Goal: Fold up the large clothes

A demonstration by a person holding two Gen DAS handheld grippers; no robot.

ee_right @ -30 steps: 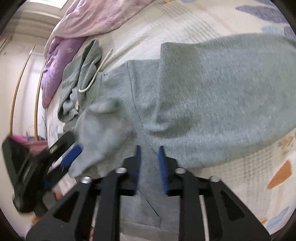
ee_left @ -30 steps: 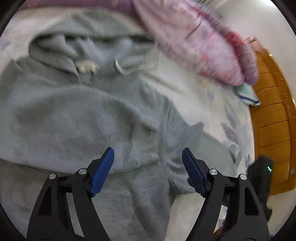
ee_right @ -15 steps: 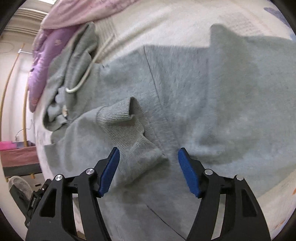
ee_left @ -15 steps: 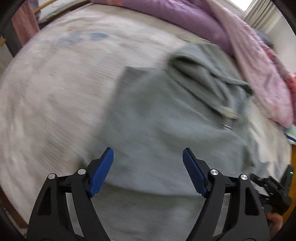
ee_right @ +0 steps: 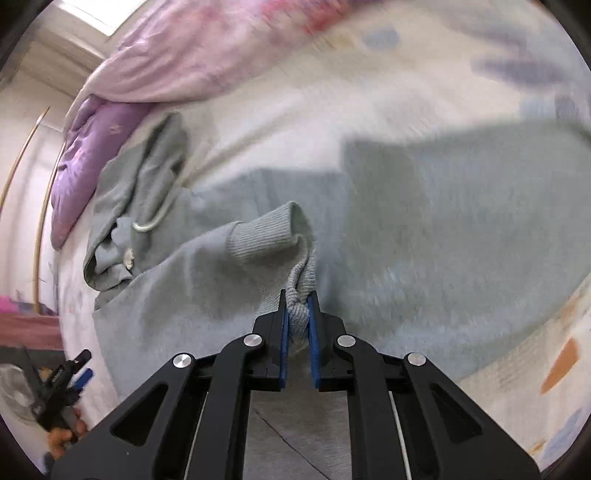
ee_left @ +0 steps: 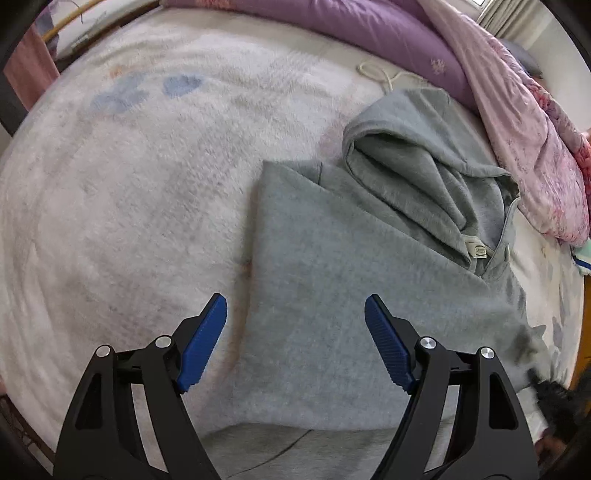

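Plenty of bare white blanket (ee_left: 122, 206) lies open left of the grey hoodie (ee_left: 332, 280), whose folded left edge runs straight up the bed. Left gripper (ee_left: 295, 332) hovers released, jaws wide, straddling that edge, nothing between its pads. Purple pillow (ee_left: 354, 29) and pink quilt (ee_left: 524, 122) crowd the far side, just beyond the hood (ee_left: 417, 166), where the garment's long axis points. Right gripper (ee_right: 298, 314) is closing, pinching the ribbed sleeve cuff (ee_right: 273, 236) over the hoodie's middle.

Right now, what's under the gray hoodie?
The hoodie lies on a fuzzy white blanket, which shows all around it. The part beneath the hoodie is covered, so anything there can't be seen.
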